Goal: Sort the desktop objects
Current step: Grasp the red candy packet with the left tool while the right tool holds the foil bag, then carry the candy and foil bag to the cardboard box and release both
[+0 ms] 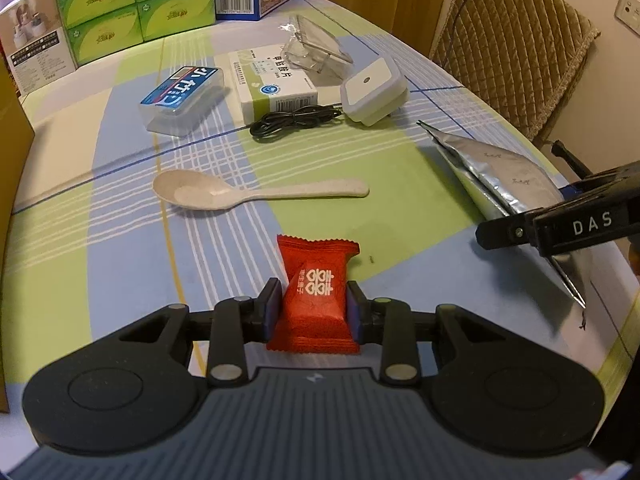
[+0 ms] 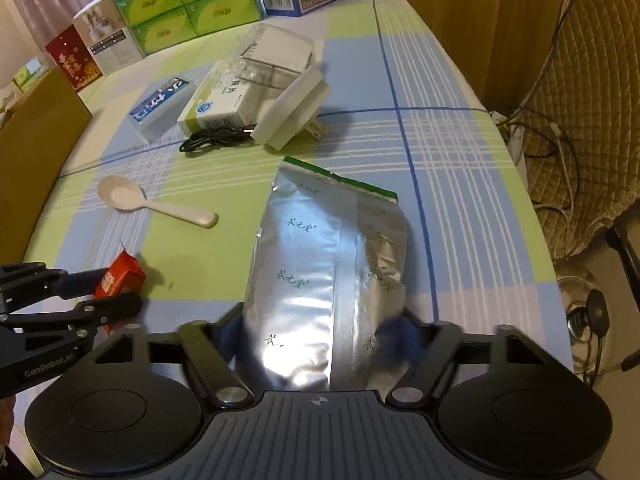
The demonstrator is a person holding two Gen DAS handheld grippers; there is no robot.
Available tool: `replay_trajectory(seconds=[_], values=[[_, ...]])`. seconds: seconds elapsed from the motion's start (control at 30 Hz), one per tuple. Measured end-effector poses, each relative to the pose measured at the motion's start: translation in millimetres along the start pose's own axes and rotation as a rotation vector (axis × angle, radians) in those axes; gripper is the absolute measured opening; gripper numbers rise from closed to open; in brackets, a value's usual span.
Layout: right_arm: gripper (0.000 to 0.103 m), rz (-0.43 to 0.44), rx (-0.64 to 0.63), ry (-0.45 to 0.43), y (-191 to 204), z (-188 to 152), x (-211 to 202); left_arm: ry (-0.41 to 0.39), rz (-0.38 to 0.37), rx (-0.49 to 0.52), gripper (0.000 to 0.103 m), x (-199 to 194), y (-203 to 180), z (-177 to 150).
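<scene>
My left gripper [image 1: 314, 304] is shut on a red candy packet [image 1: 316, 280] with a white emblem, just above the checked tablecloth [image 1: 120, 264]. In the right wrist view the same red packet [image 2: 118, 276] shows at the left, between black fingers [image 2: 120, 306]. A silver foil pouch [image 2: 320, 264] with a green top edge lies lengthwise between the pads of my right gripper [image 2: 320, 336], which pinches its near end. In the left wrist view the pouch [image 1: 492, 176] stands tilted on its edge, clamped by the black fingers [image 1: 504, 232] at the right.
Mid-table lie a beige spoon [image 1: 240, 192], a blue-labelled clear box [image 1: 184, 94], a medicine box [image 1: 272, 80], a black cable [image 1: 296, 120], a white plug adapter [image 1: 374, 88] and a clear container [image 1: 316, 48]. Green tissue packs [image 1: 132, 4] line the back. A padded chair [image 1: 516, 40] stands at the right.
</scene>
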State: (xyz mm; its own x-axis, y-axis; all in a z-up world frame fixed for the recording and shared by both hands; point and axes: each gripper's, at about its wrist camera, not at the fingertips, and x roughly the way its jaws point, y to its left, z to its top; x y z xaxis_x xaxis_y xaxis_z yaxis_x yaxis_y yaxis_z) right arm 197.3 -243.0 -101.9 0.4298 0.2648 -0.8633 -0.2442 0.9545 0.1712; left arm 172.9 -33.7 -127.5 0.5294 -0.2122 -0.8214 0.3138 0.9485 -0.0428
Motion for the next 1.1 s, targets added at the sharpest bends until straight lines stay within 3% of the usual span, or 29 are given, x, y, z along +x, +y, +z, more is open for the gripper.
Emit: replay_trajectory(seconds=[0.07,0.17,0.47,1.1], values=[[0.053,0.006,0.004,0.0,1.9,-0.7,-2.0,0.005,0.005,0.012,0.028,0.5,-1.2,0.6],[0.049,-0.023,-0.03,-0.011,9.9,-4.7,-6.5,0.015,0.008,0.009,0.023,-1.6,-1.8,0.5],[0.049,-0.013,-0.038,-0.064,35.3,-24.4,-42.3,0.013,-0.004,-0.028,0.021,-29.7,0.1,-12.5],[0.049,0.008,-0.14,-0.146,117.6,-55.6,-106.6,-0.053,0.034,-0.082,0.021,-132.5,19.2,-38.8]])
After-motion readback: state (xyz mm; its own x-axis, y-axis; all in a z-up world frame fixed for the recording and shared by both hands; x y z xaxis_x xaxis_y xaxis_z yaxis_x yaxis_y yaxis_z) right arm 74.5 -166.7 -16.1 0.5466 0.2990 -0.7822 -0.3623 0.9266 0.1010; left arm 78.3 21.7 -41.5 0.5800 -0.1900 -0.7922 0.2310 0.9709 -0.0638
